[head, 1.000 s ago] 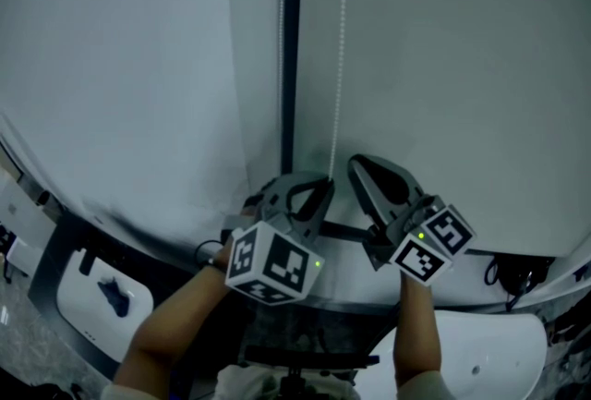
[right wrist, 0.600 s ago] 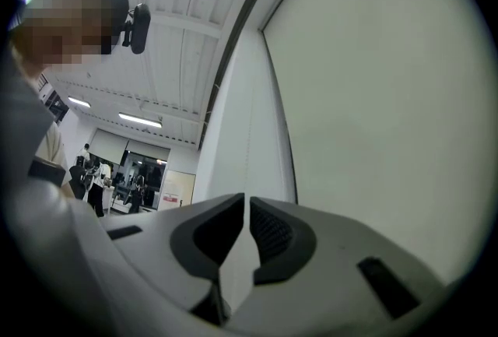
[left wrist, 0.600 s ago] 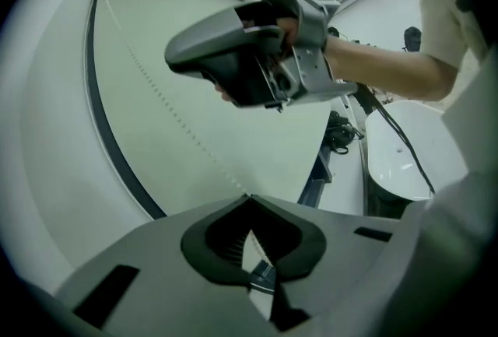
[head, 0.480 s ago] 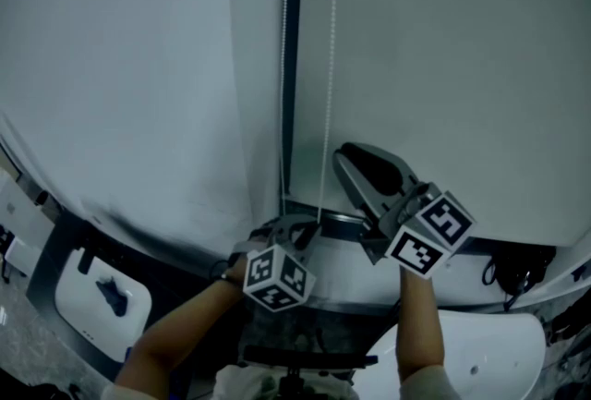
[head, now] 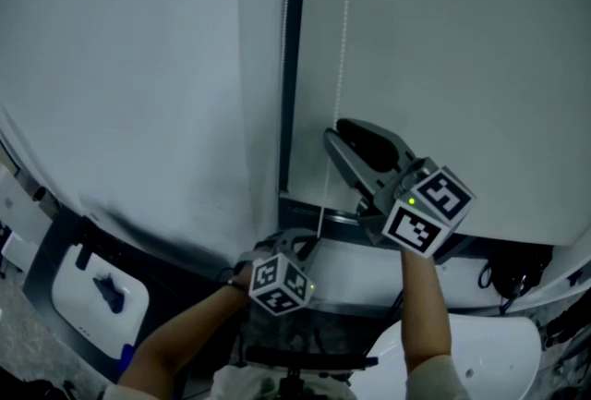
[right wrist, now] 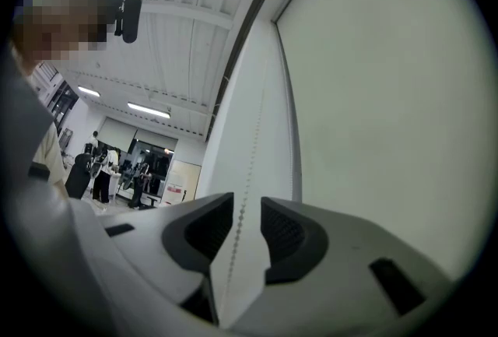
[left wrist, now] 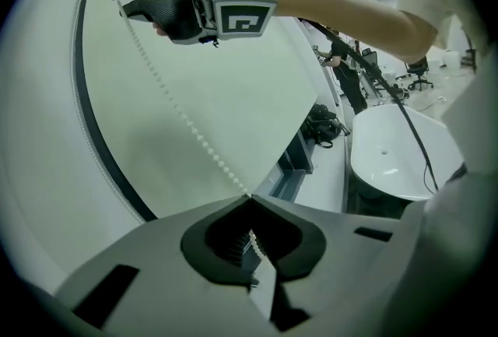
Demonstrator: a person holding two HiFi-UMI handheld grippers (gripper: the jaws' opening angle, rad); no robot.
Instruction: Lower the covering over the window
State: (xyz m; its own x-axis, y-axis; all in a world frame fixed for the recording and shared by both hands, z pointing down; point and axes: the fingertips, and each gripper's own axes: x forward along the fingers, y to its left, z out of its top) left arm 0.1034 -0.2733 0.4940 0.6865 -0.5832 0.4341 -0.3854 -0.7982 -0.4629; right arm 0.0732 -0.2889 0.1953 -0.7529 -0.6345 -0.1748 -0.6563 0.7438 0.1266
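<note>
The left gripper point(head: 310, 244) is pressed together on the bead chain point(head: 343, 66). In the left gripper view the left gripper point(left wrist: 249, 199) is seen with its jaws fully closed, and the bead chain point(left wrist: 179, 114) is pinched between the pads right at the tips. From that pinch the chain is drawn taut, up and away to the right gripper point(left wrist: 120, 2), which is held higher and further forward.

The right gripper point(head: 334, 132) is held spread. Its jaws have just been opening, and in the right gripper view the right gripper point(right wrist: 247, 207) is shown with a clear gap between the pads. The bead chain point(right wrist: 254, 133) runs up through that gap and is pressed by neither pad.

The roller blind point(head: 462, 56) hangs directly ahead of both grippers, as a pale sheet that rises well above the right gripper's jaws. In the left gripper view the roller blind point(left wrist: 233, 71) fills the space beyond the jaw tips, with its lower edge near them. A dark upright frame bar point(head: 294, 66) stands just to the left of the chain, above the left gripper.
</note>
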